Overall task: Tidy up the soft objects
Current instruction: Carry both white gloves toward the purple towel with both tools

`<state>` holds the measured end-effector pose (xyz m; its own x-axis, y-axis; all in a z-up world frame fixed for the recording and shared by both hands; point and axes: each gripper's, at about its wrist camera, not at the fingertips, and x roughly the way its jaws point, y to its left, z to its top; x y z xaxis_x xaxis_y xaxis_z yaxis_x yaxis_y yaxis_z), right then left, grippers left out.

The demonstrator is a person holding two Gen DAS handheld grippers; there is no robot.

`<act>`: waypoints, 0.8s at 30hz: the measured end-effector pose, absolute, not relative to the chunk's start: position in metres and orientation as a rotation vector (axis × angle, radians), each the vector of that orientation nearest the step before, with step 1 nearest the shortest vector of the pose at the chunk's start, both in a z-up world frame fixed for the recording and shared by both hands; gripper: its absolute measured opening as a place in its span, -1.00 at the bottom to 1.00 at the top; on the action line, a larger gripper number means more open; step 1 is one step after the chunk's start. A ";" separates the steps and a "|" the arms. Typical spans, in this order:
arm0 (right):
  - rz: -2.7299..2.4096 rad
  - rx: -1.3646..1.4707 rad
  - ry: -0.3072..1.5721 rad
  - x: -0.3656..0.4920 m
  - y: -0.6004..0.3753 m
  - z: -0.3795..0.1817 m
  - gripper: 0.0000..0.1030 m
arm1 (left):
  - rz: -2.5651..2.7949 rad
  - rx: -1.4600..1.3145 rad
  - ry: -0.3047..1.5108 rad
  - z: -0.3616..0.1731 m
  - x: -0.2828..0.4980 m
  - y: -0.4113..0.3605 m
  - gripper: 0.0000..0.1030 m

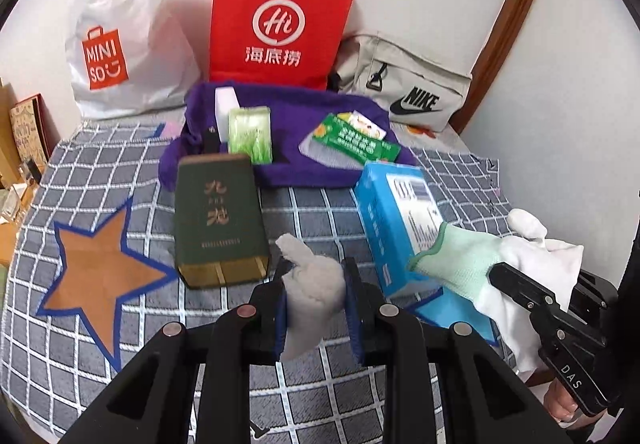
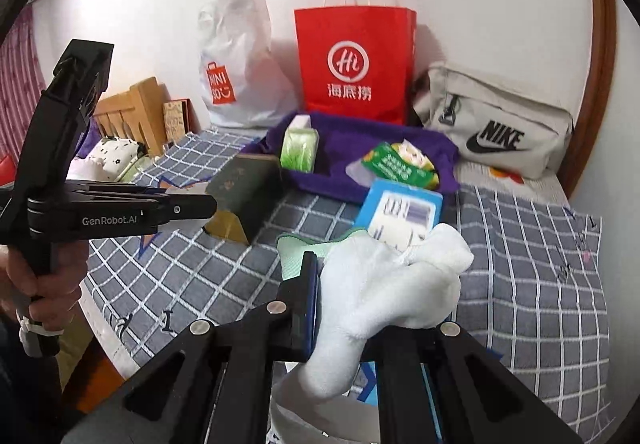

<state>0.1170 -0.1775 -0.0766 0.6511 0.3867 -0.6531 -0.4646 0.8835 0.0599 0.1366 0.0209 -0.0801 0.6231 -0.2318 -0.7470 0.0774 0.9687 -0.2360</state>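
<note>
In the left wrist view my left gripper [image 1: 318, 272] is shut on a grey sock [image 1: 316, 300], which is pinched between the blue pads and held above the checked bedsheet [image 1: 100, 172]. My right gripper [image 2: 356, 284] is shut on a white sock [image 2: 392, 284] with a mint-green cuff [image 2: 294, 252]. The sock bulges over the right finger and hides it. The same white sock [image 1: 532, 276] and right gripper [image 1: 500, 276] show at the right of the left wrist view. The left gripper [image 2: 208, 209] shows side-on at the left of the right wrist view, held by a hand.
A dark green box [image 1: 218, 220] and a blue box [image 1: 396, 220] lie on the sheet. Behind them a purple cloth [image 1: 320, 172] carries a tissue pack [image 1: 250, 134] and a green packet [image 1: 352, 142]. A white Miniso bag [image 1: 128, 36], a red paper bag [image 1: 280, 20] and a Nike bag [image 1: 412, 84] stand against the wall.
</note>
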 end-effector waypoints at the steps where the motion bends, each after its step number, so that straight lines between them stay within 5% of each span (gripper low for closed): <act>1: 0.488 -0.116 0.709 0.120 -0.177 -0.075 -0.84 | -0.177 -0.188 0.877 -0.078 0.139 0.021 -0.55; 24: 0.499 -0.026 0.696 0.247 -0.182 -0.056 -0.84 | -0.154 -0.250 0.877 -0.068 0.231 0.053 -0.55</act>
